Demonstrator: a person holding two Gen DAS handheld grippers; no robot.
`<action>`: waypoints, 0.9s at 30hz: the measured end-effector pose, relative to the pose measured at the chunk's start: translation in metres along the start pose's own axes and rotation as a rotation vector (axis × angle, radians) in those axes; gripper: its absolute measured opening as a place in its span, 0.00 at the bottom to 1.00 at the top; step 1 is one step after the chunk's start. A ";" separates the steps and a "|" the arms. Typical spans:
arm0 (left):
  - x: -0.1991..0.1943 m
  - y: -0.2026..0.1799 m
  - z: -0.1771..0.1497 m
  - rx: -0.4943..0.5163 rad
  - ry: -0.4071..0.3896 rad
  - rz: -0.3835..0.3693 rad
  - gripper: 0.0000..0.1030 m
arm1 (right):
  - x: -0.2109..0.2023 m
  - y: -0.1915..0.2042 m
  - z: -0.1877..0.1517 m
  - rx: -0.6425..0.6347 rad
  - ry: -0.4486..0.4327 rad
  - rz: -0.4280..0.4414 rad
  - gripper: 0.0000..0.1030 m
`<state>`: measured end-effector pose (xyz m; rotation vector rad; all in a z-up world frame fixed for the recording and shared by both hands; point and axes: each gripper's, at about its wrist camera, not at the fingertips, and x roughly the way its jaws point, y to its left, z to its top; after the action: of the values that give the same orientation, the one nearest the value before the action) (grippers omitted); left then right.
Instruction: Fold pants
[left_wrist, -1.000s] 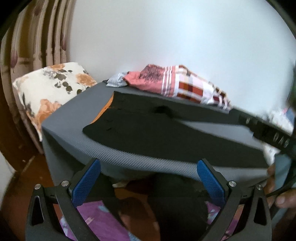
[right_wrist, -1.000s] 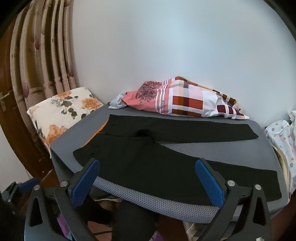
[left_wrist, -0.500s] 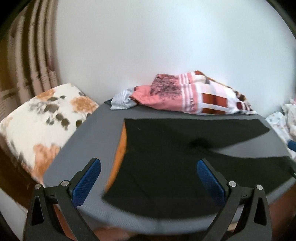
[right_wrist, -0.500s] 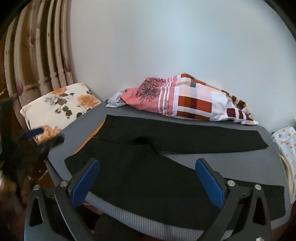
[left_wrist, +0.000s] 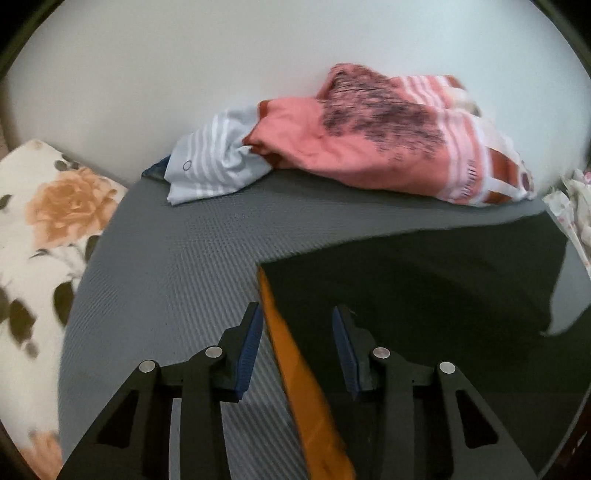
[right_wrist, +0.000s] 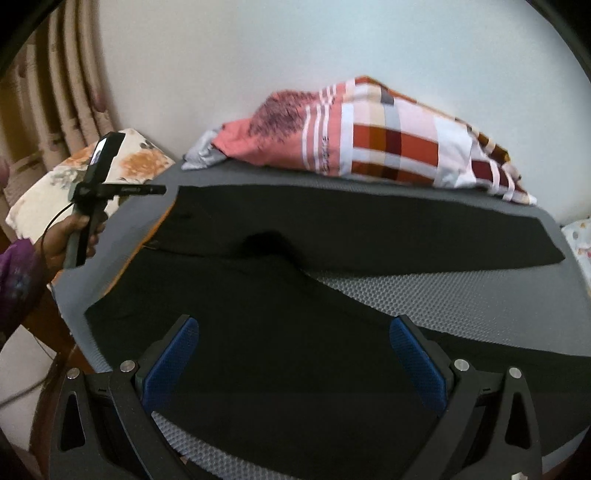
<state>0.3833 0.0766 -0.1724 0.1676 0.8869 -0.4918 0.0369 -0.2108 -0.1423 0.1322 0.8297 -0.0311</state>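
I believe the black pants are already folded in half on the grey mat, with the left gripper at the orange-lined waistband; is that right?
Not quite: the black pants are not folded. The right wrist view shows both legs spread apart, flat on the grey mat. The left gripper is indeed at the orange-lined waistband.

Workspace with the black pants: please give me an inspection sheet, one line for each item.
Surface: grey textured mat.
Job's things: black pants spread flat, legs apart, orange lining at the waist.
Clutter: checked pink bedding; striped grey cloth.
Grippers: left gripper partly closed, straddling the waist edge; right gripper wide open over the near leg.
Cables: thin black cable at the left hand.
Surroundings: white wall, floral pillow, curtain.
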 end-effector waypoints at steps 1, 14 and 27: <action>0.010 0.006 0.004 -0.011 0.010 -0.012 0.39 | 0.005 -0.001 -0.001 0.001 0.010 -0.005 1.00; 0.080 0.016 0.024 -0.027 0.081 -0.135 0.32 | 0.036 -0.014 -0.010 0.017 0.092 -0.035 1.00; -0.072 -0.051 -0.007 0.017 -0.220 -0.077 0.09 | 0.051 -0.071 0.049 0.314 0.042 0.205 1.00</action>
<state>0.3159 0.0590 -0.1180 0.0927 0.6758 -0.5774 0.1019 -0.2863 -0.1545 0.5144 0.8457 0.0349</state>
